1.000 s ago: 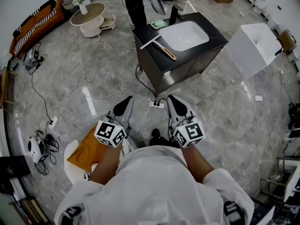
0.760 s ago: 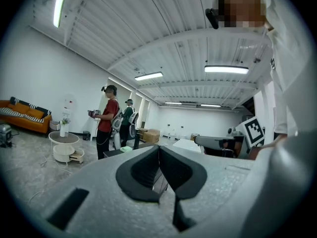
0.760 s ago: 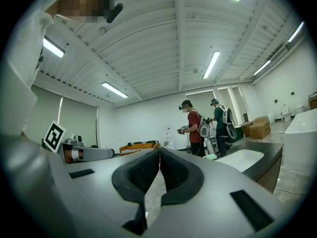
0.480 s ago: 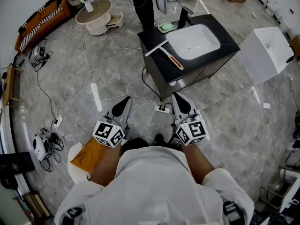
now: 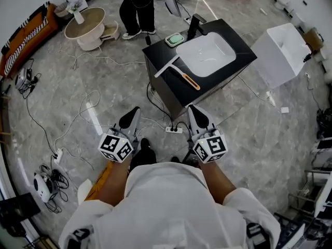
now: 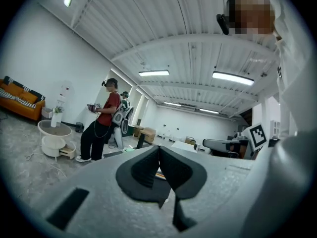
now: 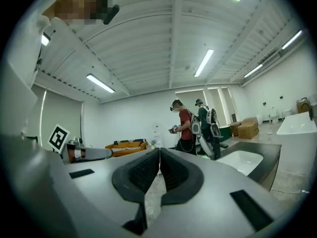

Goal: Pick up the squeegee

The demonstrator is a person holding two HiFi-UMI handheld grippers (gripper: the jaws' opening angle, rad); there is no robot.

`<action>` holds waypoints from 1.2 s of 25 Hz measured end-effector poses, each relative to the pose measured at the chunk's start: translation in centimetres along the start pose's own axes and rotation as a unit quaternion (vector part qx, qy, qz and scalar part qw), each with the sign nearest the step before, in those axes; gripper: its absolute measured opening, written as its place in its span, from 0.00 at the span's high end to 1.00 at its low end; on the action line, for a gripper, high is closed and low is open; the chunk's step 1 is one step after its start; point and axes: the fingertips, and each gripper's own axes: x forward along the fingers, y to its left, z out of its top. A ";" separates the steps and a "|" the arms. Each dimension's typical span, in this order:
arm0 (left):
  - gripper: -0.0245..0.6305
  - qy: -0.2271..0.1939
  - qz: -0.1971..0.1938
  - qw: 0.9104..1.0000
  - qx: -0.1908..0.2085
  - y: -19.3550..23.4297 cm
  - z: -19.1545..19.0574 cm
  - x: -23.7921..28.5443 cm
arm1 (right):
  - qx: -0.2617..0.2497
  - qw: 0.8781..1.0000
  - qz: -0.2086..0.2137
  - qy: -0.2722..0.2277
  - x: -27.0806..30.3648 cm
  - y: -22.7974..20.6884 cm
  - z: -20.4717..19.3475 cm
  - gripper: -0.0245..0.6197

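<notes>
The squeegee point(image 5: 177, 71), with a white blade and an orange handle, lies on the black counter point(image 5: 161, 53) just left of the white sink basin point(image 5: 205, 53). My left gripper point(image 5: 130, 120) and right gripper point(image 5: 197, 116) are held side by side over the floor, short of the counter's front and pointing level toward it. Both are shut with nothing between the jaws. In the left gripper view the left gripper's dark pads point(image 6: 148, 167) meet in a closed seam. The right gripper view shows the right gripper's pads point(image 7: 174, 171) closed the same way, with the basin point(image 7: 242, 161) ahead on the right.
A power strip point(image 5: 174, 130) and cables lie on the floor between me and the counter. A green dish point(image 5: 175, 39) and a black faucet point(image 5: 194, 24) sit on the counter. A person point(image 5: 137, 4) stands behind it. A round table point(image 5: 85, 25) is far left, a white box point(image 5: 280, 48) right.
Both grippers have travelled forward over the floor toward the counter, still shut and side by side. The orange cushion on the floor has slipped back beneath me.
</notes>
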 end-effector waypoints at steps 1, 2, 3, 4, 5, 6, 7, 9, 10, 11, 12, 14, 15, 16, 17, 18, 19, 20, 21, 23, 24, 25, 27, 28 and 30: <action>0.94 -0.002 -0.012 1.000 0.005 0.9 0.7 0.6 | -0.006 1.000 -0.004 0.000 1.0 0.3 0.3 0.94; 0.94 -0.006 -0.022 1.000 0.010 1.9 1.5 1.2 | -0.011 1.000 -0.007 0.002 2.0 0.5 0.6 0.94; 0.94 -0.011 -0.028 0.999 0.012 3.1 2.4 1.6 | -0.014 1.000 -0.010 0.002 3.2 0.8 0.9 0.94; 0.94 -0.016 -0.032 0.999 0.011 4.4 3.2 2.0 | -0.017 1.000 -0.013 0.000 4.4 1.1 1.3 0.94; 0.94 -0.021 -0.034 0.999 0.009 5.7 3.8 2.2 | -0.022 1.000 -0.014 -0.004 5.6 1.5 1.8 0.94; 0.94 -0.023 -0.037 0.999 0.007 7.0 4.4 2.5 | -0.028 0.999 -0.015 -0.008 6.7 1.9 2.3 0.94; 0.94 -0.023 -0.041 0.999 0.006 8.2 4.7 2.7 | -0.034 0.999 -0.016 -0.012 7.8 2.3 2.8 0.94; 0.94 -0.020 -0.050 0.999 0.003 10.2 5.1 3.1 | -0.044 0.999 -0.024 -0.018 9.5 2.7 3.4 0.94; 0.94 -0.018 -0.055 0.998 0.002 11.0 5.2 3.3 | -0.048 0.998 -0.030 -0.019 10.1 2.8 3.6 0.94; 0.94 -0.016 -0.059 0.998 0.001 11.6 5.2 3.6 | -0.050 0.998 -0.035 -0.019 10.6 2.7 3.6 0.94; 0.94 -0.014 -0.063 0.998 -0.001 12.2 5.2 3.8 | -0.051 0.998 -0.041 -0.019 11.0 2.5 3.5 0.94; 0.94 -0.013 -0.068 0.998 -0.006 13.2 5.1 4.2 | -0.051 0.997 -0.051 -0.017 11.5 2.2 3.2 0.94; 0.94 -0.013 -0.070 0.997 -0.008 13.6 5.1 4.4 | -0.052 0.997 -0.054 -0.013 11.7 2.1 3.0 0.94; 0.94 -0.013 -0.072 0.997 -0.011 13.9 5.1 4.7 | -0.052 0.997 -0.056 -0.010 12.0 1.9 2.9 0.94; 0.94 -0.012 -0.074 0.997 -0.013 14.2 5.2 5.0 | -0.051 0.997 -0.059 -0.006 12.3 1.7 2.8 0.94; 0.94 -0.011 -0.076 0.997 -0.015 14.5 5.2 5.4 | -0.050 0.997 -0.062 -0.003 12.6 1.3 2.7 0.94; 0.94 -0.009 -0.079 0.997 -0.016 14.8 5.2 5.9 | -0.050 0.997 -0.064 0.000 13.0 1.0 2.8 0.94; 0.94 -0.006 -0.082 0.996 -0.018 15.0 5.2 6.5 | -0.051 0.997 -0.066 0.002 13.4 0.5 2.8 0.94; 0.94 -0.004 -0.085 0.996 -0.020 15.2 5.1 7.1 | -0.054 0.996 -0.067 0.005 13.8 0.1 2.8 0.94; 0.94 0.001 -0.089 0.996 -0.023 15.7 4.9 8.4 | -0.058 0.996 -0.067 0.012 14.7 -0.8 2.6 0.94; 0.94 0.003 -0.092 0.995 -0.024 15.9 4.9 9.0 | -0.057 0.996 -0.067 0.017 15.2 -1.3 2.4 0.94; 0.94 0.005 -0.094 0.995 -0.024 16.1 4.8 9.7 | -0.057 0.996 -0.067 0.022 15.7 -1.9 2.1 0.94; 0.94 0.012 -0.100 0.995 -0.021 16.5 4.7 11.2 | -0.057 0.996 -0.068 0.030 16.9 -3.2 1.7 0.94; 0.94 0.016 -0.104 0.994 -0.019 16.8 4.7 12.0 | -0.058 0.995 -0.068 0.034 17.6 -3.9 1.5 0.94; 0.94 0.025 -0.110 0.994 -0.016 17.2 4.7 13.8 | -0.065 0.995 -0.063 0.050 18.9 -5.3 1.0 0.93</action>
